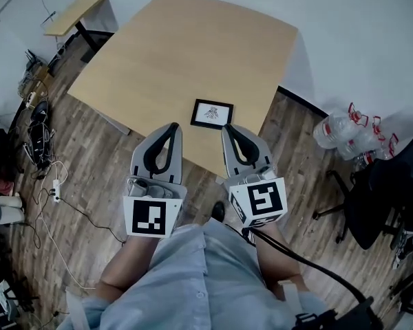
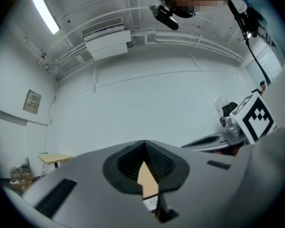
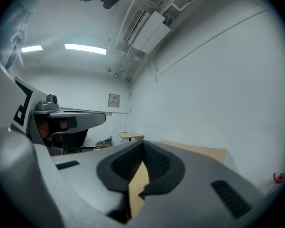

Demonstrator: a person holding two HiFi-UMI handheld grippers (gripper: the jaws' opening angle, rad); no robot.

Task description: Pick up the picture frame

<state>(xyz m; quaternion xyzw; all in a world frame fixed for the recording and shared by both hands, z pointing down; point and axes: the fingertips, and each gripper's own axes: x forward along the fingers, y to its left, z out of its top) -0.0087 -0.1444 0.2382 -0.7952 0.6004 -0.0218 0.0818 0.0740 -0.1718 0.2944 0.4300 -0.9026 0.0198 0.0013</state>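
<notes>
A small black picture frame [image 1: 212, 113] with a white mat and a dark drawing lies flat near the front edge of the light wooden table [image 1: 186, 53]. My left gripper [image 1: 172, 126] hovers just left of and in front of the frame, jaws together, holding nothing. My right gripper [image 1: 228, 127] is close to the frame's front right corner, also shut and empty. In the left gripper view the closed jaws [image 2: 144, 144] leave a thin slit showing table wood and a sliver of the frame [image 2: 152, 203]. The right gripper view shows only wood behind its closed jaws [image 3: 142, 144].
Large water bottles [image 1: 344, 133] stand on the floor to the right, beside a black office chair [image 1: 392, 191]. A small side table [image 1: 76, 14] is at the far left. Cables and a power strip [image 1: 55, 191] lie on the wooden floor at the left.
</notes>
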